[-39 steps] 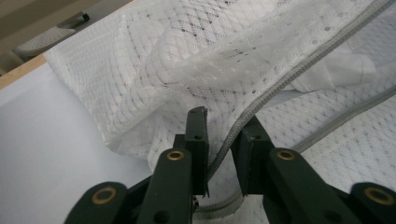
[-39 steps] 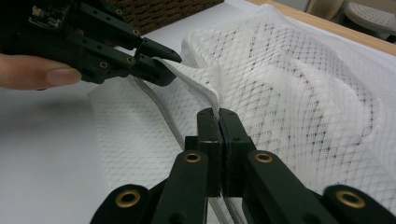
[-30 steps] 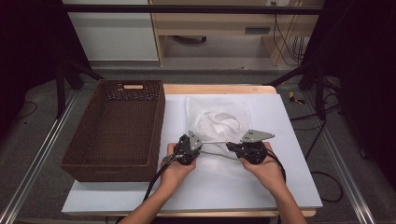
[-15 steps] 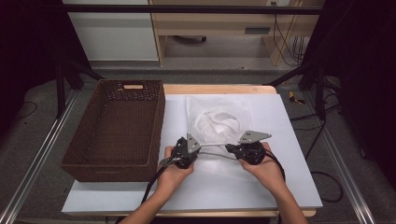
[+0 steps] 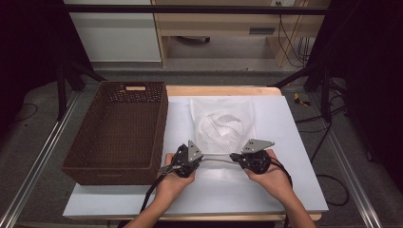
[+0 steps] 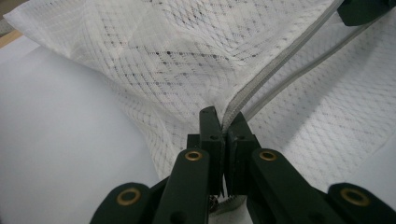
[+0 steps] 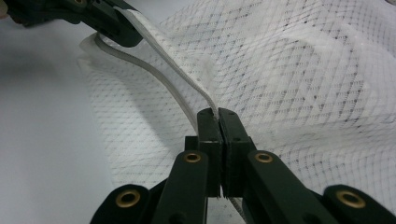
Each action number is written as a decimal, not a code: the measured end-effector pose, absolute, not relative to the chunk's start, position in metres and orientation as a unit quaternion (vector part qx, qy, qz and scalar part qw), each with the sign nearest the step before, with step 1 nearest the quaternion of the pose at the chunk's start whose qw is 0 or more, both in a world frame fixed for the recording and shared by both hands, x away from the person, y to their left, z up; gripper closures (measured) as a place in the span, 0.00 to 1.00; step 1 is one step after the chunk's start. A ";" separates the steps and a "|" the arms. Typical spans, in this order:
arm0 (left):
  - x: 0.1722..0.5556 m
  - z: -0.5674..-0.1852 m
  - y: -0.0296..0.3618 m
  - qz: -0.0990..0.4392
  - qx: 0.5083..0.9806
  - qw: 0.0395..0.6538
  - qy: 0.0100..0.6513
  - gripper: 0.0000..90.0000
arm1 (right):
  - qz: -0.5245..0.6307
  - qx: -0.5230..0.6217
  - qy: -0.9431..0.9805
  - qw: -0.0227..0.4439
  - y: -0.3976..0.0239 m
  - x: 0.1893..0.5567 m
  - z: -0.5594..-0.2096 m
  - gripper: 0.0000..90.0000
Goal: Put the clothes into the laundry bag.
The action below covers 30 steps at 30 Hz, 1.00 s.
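Note:
A white mesh bag [image 5: 221, 126] lies flat on the white table [image 5: 290, 156], its zipper edge [image 5: 217, 160] on the near side. My left gripper [image 5: 203, 159] is shut on the left end of that edge; in the left gripper view its jaws [image 6: 225, 119] pinch the zipper band [image 6: 275, 65]. My right gripper [image 5: 233, 157] is shut on the same band farther right, and its closed jaws [image 7: 217, 114] clamp the band [image 7: 173, 51] in the right gripper view. The band hangs lifted between the two grippers, and the mesh rises behind it.
An empty brown wicker basket [image 5: 119, 133] stands on the left of the table, close beside my left hand. Bare white table lies to the right of the bag and in front of both hands. Shelving and cables sit on the floor beyond the far edge.
My left gripper has shifted slightly toward the near side, taking the bag's edge with it. The right gripper has barely moved. Both stay closed on the band.

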<state>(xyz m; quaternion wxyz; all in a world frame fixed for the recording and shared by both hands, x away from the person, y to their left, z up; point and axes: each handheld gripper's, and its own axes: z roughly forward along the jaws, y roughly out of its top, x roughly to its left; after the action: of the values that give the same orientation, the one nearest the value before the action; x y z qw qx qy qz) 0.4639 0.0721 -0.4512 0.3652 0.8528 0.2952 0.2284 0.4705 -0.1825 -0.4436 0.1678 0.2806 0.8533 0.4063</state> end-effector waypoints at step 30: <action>0.451 -0.454 0.078 0.229 0.853 0.359 0.301 0.94 | 0.379 0.264 0.870 0.173 -0.176 0.462 -0.439 0.99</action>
<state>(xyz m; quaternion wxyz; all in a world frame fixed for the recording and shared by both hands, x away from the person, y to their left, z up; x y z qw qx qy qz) 0.4510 0.0780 -0.4535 0.3594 0.8530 0.3015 0.2289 0.4617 -0.1756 -0.4388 0.1727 0.2636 0.8699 0.3795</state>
